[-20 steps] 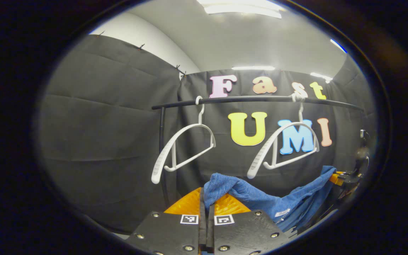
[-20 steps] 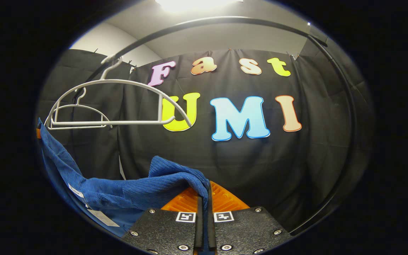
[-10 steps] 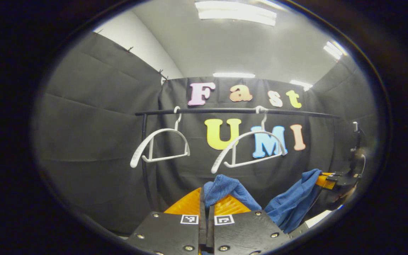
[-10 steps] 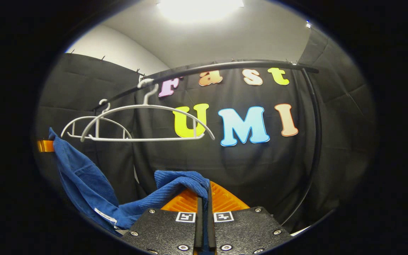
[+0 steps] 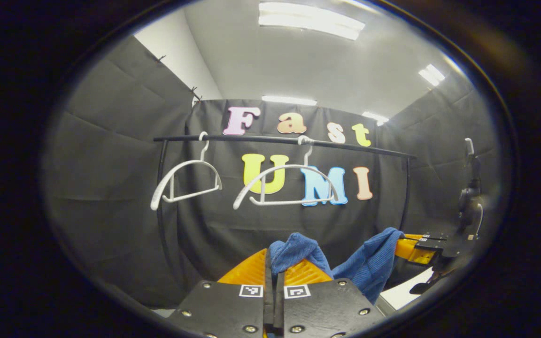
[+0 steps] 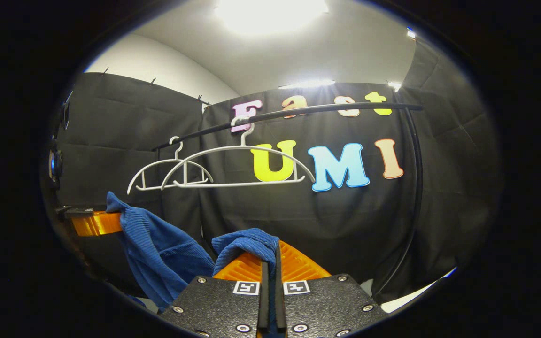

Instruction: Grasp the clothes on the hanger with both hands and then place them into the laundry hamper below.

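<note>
Transfer step: blue ribbed knit garment (image 5: pixel 369 263) is off the two bare white plastic hangers (image 5: pixel 284 185) on the black rail (image 5: pixel 280 139), slung between both tools. Left gripper (image 5: pixel 274 263) and right gripper (image 6: pixel 269 263) each pinch a bunched edge, fingers together on cloth. Next, probably: lower both, release over the hamper.

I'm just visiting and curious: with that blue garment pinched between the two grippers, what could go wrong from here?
1. Each gripper, left and right, pinches only a small fold of the blue garment, so it might slip free.
2. The hamper isn't in sight, so the drop could miss.
3. The garment sags between the grippers and could catch on the hamper's rim.
</note>
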`<state>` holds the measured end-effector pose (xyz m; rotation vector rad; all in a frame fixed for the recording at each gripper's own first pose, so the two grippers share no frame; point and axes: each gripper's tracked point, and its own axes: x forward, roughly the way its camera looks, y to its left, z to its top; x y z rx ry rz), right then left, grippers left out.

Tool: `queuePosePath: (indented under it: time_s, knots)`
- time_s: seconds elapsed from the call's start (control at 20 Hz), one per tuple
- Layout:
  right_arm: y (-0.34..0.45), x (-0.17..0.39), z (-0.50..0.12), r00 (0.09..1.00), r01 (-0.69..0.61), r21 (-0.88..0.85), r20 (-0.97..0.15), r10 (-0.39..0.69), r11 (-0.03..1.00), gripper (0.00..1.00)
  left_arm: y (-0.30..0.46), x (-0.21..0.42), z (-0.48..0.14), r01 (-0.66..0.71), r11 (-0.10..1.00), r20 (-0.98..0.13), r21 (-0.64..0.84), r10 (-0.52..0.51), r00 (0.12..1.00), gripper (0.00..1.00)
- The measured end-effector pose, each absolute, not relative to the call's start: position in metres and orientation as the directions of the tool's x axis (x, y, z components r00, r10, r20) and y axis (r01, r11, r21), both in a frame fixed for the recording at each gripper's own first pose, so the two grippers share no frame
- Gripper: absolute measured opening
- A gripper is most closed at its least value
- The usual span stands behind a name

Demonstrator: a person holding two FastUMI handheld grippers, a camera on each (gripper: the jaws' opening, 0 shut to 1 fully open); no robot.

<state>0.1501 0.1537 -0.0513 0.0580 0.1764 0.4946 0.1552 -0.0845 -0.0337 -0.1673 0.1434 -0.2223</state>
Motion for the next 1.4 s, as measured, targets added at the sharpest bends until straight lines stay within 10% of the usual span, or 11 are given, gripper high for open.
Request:
queuePosePath:
  time_s: [1.4]
  knots:
    - [0.170, 0.059, -0.320, 0.628, -0.520, 0.035, -0.661, 0.410, 0.853, 0.09, -0.122, 0.075, -0.342, 0.185, 0.970, -0.671, -0.154, -0.241, 0.701, 0.01]
